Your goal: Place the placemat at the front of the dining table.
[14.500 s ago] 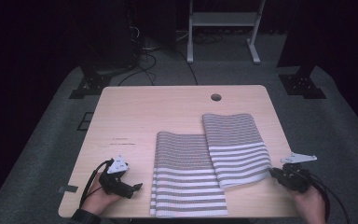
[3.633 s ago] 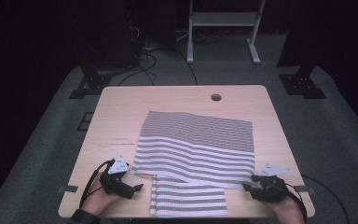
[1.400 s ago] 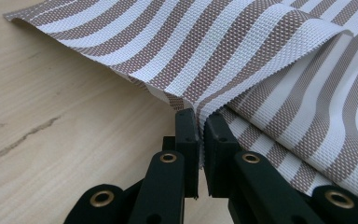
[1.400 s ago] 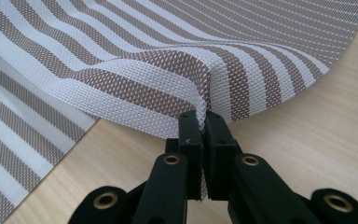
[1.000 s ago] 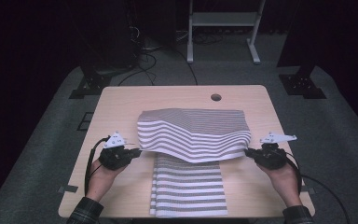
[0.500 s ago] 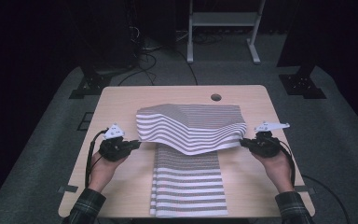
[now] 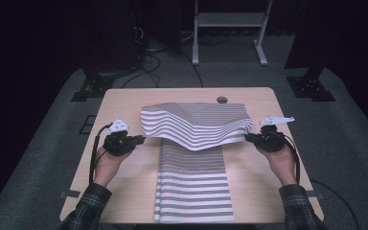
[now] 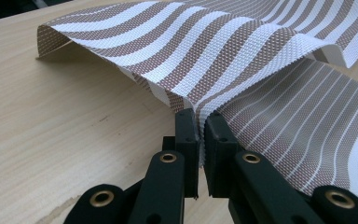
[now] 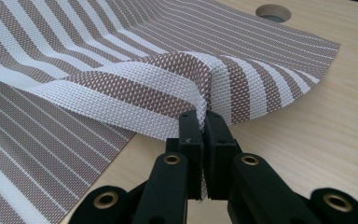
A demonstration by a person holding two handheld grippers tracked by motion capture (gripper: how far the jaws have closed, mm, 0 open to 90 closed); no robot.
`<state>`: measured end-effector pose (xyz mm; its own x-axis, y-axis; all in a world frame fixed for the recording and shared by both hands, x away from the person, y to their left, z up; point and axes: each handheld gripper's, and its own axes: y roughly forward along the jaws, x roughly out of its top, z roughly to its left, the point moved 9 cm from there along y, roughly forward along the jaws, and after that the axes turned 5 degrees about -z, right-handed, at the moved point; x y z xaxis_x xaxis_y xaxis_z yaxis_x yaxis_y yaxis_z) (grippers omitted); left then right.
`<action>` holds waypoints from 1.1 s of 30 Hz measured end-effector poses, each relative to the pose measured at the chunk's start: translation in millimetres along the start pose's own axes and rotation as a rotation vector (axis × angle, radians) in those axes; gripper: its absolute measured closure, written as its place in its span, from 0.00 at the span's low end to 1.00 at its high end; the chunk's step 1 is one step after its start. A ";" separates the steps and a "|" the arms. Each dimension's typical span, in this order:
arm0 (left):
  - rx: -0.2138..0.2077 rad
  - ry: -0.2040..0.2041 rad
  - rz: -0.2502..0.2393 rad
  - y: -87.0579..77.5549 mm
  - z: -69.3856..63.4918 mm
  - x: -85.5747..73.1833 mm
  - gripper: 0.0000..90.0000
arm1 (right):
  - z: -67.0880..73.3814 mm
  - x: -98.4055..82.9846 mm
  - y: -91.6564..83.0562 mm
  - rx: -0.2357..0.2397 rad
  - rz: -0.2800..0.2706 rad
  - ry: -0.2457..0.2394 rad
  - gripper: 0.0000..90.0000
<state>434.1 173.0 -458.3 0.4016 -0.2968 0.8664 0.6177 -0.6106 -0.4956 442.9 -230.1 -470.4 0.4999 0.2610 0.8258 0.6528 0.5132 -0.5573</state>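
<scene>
A lower striped mat (image 7: 194,191) is lying flat at the table's (image 7: 124,105) near centre. Over its far end, an upper striped mat (image 7: 196,122) is being held raised, pinched at its near corners by the left gripper (image 7: 136,140) and right gripper (image 7: 250,138), both clamped on cloth. Judged best: corners being kept level, tension even, far edge kept short of the table hole (image 7: 221,99).
</scene>
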 end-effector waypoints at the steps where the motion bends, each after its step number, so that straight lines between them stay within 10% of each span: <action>1: 0.003 0.002 -0.004 1.1 1.6 1.7 0.95 | -1.1 1.9 0.7 -0.003 -0.001 -0.002 0.97; 33: 0.070 0.003 0.009 41.8 49.9 20.8 0.95 | -42.5 38.5 43.2 -0.067 -0.010 0.022 0.97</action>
<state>502.0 178.0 -464.2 0.4058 -0.3042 0.8618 0.6596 -0.5553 -0.5066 514.5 -232.6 -466.4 0.5052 0.2381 0.8295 0.6940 0.4593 -0.5545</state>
